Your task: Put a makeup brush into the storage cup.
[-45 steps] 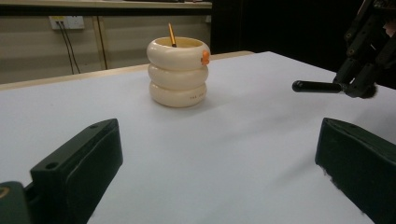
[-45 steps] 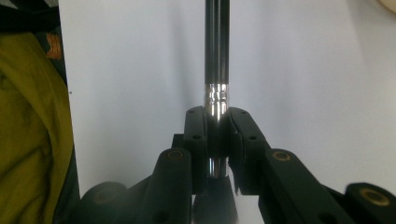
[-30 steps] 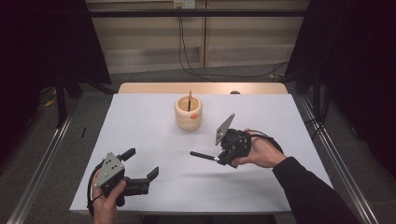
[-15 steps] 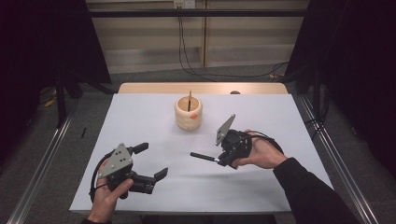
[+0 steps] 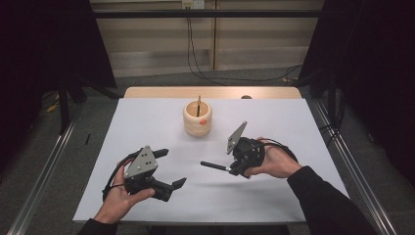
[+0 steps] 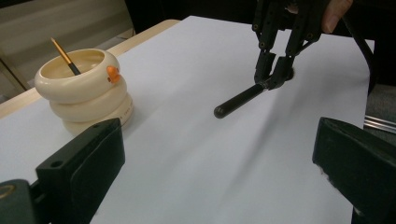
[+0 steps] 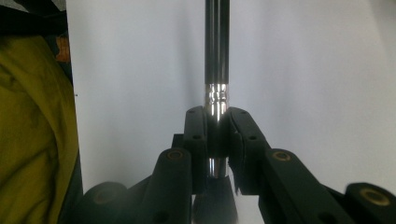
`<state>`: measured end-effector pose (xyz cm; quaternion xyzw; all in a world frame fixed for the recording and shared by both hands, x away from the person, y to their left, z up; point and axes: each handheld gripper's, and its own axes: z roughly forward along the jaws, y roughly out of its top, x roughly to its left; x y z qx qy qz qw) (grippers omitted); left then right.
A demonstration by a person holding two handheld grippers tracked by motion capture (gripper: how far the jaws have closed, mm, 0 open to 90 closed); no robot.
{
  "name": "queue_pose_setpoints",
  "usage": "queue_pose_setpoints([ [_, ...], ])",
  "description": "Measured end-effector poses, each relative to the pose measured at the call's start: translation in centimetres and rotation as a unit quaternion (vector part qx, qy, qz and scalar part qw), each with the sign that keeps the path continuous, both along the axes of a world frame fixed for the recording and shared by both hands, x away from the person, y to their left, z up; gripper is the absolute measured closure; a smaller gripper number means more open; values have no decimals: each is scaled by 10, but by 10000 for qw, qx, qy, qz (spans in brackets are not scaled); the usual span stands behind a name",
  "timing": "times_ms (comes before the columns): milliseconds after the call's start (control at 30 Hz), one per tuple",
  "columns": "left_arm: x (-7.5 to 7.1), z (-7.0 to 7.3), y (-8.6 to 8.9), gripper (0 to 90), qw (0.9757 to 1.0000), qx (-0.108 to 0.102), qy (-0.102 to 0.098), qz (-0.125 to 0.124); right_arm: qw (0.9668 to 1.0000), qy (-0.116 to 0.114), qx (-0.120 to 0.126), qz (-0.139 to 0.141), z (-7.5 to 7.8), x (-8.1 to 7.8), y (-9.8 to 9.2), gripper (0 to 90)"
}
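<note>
The left hand-held gripper [image 5: 169, 169] hovers over the near left of the white counter [image 5: 147, 122], its jaws spread wide with nothing between them; in the left gripper view the two black jaws stand far apart at the bottom corners over bare white surface. The person's left hand [image 5: 120, 191] holds it from below, and a grey plate sits on top of it.

Toward the back, near the middle, stands a cream holder [image 5: 197, 119] made of stacked rings, with a small orange spot on its side. A thin stick [image 5: 198, 105] with a dark tip leans inside it.

To the right of the middle, the right hand-held gripper [image 5: 234, 169] is clenched on a black brush [image 5: 215, 166]. It grips the brush at the silver ferrule [image 7: 216, 100], with the dark handle pointing left across the counter. In the right gripper view the two jaws press against the metal band from both sides and the handle runs straight up from them. The brush lies low over the counter, in front of and to the right of the holder, well apart from it. The right hand [image 5: 274, 161] wraps the gripper from the right.
</note>
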<state>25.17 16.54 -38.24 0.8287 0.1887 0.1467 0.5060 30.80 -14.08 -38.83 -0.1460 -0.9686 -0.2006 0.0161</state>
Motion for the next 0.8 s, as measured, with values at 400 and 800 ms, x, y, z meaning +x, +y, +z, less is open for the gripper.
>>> queue_pose_setpoints([
  [400,14,6,-17,39,9994,285,89,-159,9999,13,-29,132,-2,0,4,784],
  [800,23,14,-38,48,9947,865,237,-500,9995,73,-119,282,-2,-2,8,784],
])
